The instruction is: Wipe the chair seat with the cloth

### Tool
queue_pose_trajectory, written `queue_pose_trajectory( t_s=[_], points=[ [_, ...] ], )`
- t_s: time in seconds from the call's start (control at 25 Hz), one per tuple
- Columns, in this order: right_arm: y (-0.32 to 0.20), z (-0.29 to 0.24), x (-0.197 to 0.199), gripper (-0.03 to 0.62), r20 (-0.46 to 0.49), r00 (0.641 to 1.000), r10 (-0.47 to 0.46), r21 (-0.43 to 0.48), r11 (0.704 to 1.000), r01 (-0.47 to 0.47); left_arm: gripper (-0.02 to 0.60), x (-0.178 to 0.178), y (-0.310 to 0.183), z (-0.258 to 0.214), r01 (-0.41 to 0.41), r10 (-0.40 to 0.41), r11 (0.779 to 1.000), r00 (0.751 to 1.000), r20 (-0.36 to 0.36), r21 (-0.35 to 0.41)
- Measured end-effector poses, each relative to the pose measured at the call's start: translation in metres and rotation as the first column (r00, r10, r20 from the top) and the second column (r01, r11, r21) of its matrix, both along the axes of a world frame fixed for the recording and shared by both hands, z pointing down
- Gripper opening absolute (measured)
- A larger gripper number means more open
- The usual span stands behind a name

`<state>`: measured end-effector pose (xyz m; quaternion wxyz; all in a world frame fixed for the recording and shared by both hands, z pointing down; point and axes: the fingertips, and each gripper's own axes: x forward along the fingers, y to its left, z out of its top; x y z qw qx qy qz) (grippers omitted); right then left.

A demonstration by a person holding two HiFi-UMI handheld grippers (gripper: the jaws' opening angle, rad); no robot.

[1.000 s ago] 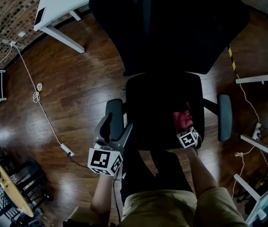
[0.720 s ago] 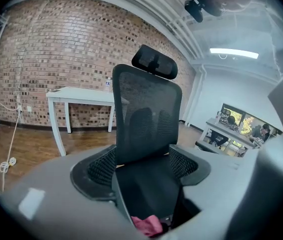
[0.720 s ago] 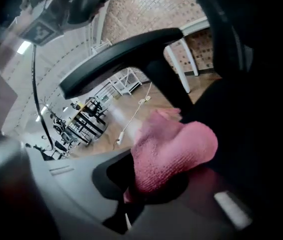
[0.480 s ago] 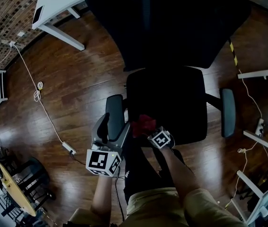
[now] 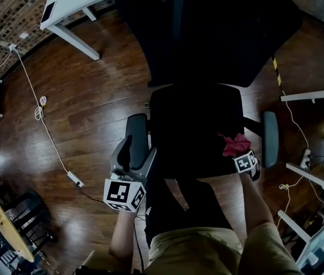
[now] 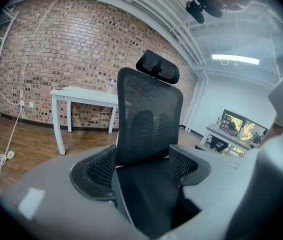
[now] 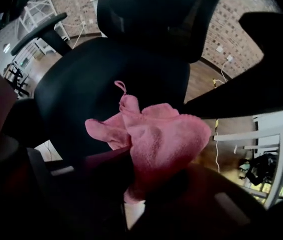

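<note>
A black office chair fills the middle of the head view, its seat (image 5: 193, 122) below the tall mesh backrest (image 5: 208, 27). My right gripper (image 5: 241, 153) is shut on a pink cloth (image 5: 235, 144), which lies on the seat's front right corner. In the right gripper view the cloth (image 7: 161, 134) bunches out of the right gripper (image 7: 146, 179) over the seat (image 7: 96, 79). My left gripper (image 5: 136, 154) is shut on the chair's left armrest (image 5: 138, 132). The left gripper view shows the armrest (image 6: 149, 199) between the black pads (image 6: 94, 169) of the left gripper (image 6: 146, 171).
The right armrest (image 5: 271, 137) juts just beyond the cloth. A white table (image 5: 73, 2) stands at the far left, and a cable with a power strip (image 5: 74, 179) crosses the wood floor. White desk frames (image 5: 316, 96) line the right. The person's legs are under the seat's front edge.
The right gripper carried the cloth from the seat's right side to its front left, then back across to the front right corner. The left gripper stayed on the armrest.
</note>
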<state>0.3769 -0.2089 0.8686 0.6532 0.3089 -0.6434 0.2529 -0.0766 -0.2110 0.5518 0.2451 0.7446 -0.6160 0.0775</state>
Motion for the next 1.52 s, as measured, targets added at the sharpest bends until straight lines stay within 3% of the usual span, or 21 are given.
queue_pose_trajectory(
  t_s=[0.04, 0.12, 0.16, 0.24, 0.36, 0.4, 0.44, 0.48, 0.6, 0.68, 0.76, 0.84, 0.92, 1.0, 1.12, 1.24, 1.32, 1.36, 1.44, 1.52],
  points=[
    [0.005, 0.000, -0.012, 0.021, 0.016, 1.000, 0.006, -0.019, 1.000, -0.006, 0.313, -0.001, 0.001, 0.001, 0.004, -0.004, 1.000, 1.000, -0.002, 0.001],
    [0.026, 0.000, -0.073, 0.021, 0.189, 0.982, 0.031, -0.083, 0.996, -0.016, 0.313, -0.002, 0.003, -0.001, 0.010, -0.010, 1.000, 1.000, -0.003, 0.003],
    [0.039, -0.002, -0.120, 0.021, 0.311, 0.950, 0.015, -0.104, 0.994, 0.018, 0.313, -0.004, 0.003, -0.002, 0.013, -0.013, 1.000, 1.000, -0.001, 0.002],
    [0.071, -0.012, -0.220, 0.021, 0.516, 0.854, -0.072, -0.104, 0.984, 0.146, 0.313, -0.007, 0.003, -0.004, 0.024, -0.024, 1.000, 1.000, 0.001, -0.006],
    [0.127, -0.030, -0.348, 0.021, 0.715, 0.688, -0.122, -0.100, 0.957, 0.273, 0.313, -0.010, 0.007, -0.005, 0.032, -0.032, 0.999, 0.999, 0.008, -0.009],
    [0.143, -0.033, -0.380, 0.022, 0.750, 0.653, -0.108, -0.114, 0.951, 0.288, 0.313, -0.012, 0.008, -0.005, 0.034, -0.034, 0.999, 0.999, 0.013, -0.008],
    [0.156, -0.032, -0.402, 0.023, 0.760, 0.643, -0.095, -0.135, 0.945, 0.299, 0.316, -0.015, 0.010, -0.006, 0.038, -0.038, 0.999, 0.999, 0.020, -0.010],
    [0.165, -0.027, -0.413, 0.023, 0.748, 0.659, -0.083, -0.161, 0.940, 0.301, 0.319, -0.018, 0.012, -0.006, 0.042, -0.041, 0.999, 0.999, 0.026, -0.014],
    [0.161, -0.003, -0.385, 0.021, 0.667, 0.743, -0.050, -0.195, 0.951, 0.239, 0.321, -0.021, 0.016, -0.005, 0.049, -0.048, 0.998, 0.998, 0.030, -0.026],
    [0.139, 0.017, -0.307, 0.021, 0.515, 0.855, -0.054, -0.178, 0.970, 0.168, 0.321, -0.019, 0.015, -0.007, 0.050, -0.049, 0.998, 0.998, 0.030, -0.031],
    [0.113, 0.036, -0.198, 0.021, 0.304, 0.953, -0.002, -0.163, 0.985, 0.054, 0.321, -0.017, 0.015, -0.003, 0.046, -0.045, 0.998, 0.999, 0.024, -0.031],
    [0.087, 0.033, -0.108, 0.021, 0.215, 0.971, 0.102, -0.133, 0.988, -0.074, 0.321, -0.013, 0.015, 0.003, 0.042, -0.042, 0.999, 0.999, 0.013, -0.033],
    [0.049, 0.010, -0.054, 0.021, 0.219, 0.966, 0.140, -0.047, 0.990, -0.133, 0.321, -0.005, 0.012, 0.002, 0.030, -0.030, 0.999, 1.000, 0.003, -0.032],
    [0.023, -0.005, -0.022, 0.021, 0.208, 0.970, 0.130, 0.012, 0.991, -0.135, 0.321, 0.002, 0.010, 0.002, 0.010, -0.010, 1.000, 1.000, -0.003, -0.020],
    [0.017, -0.006, -0.006, 0.021, 0.127, 0.986, 0.103, 0.042, 0.993, -0.109, 0.321, 0.005, 0.009, 0.001, 0.000, 0.000, 1.000, 1.000, -0.005, -0.003],
    [0.039, 0.000, -0.027, 0.021, 0.110, 0.969, 0.220, 0.016, 0.975, -0.223, 0.321, 0.001, 0.012, -0.003, 0.016, -0.016, 1.000, 1.000, 0.002, 0.011],
    [0.065, -0.003, -0.101, 0.021, 0.287, 0.936, 0.206, -0.044, 0.978, -0.201, 0.321, -0.005, 0.015, -0.006, 0.022, -0.022, 1.000, 1.000, 0.013, 0.018],
    [0.080, -0.007, -0.153, 0.021, 0.410, 0.899, 0.152, -0.069, 0.988, -0.136, 0.321, -0.008, 0.017, -0.008, 0.028, -0.029, 0.999, 0.999, 0.018, 0.019],
    [0.119, -0.022, -0.259, 0.021, 0.614, 0.789, 0.008, -0.089, 0.994, 0.059, 0.324, -0.013, 0.019, -0.012, 0.045, -0.045, 0.999, 0.999, 0.024, 0.017],
    [0.161, -0.037, -0.347, 0.021, 0.732, 0.671, -0.114, -0.078, 0.965, 0.249, 0.324, -0.017, 0.024, -0.012, 0.052, -0.053, 0.998, 0.998, 0.028, 0.019]
  ],
)
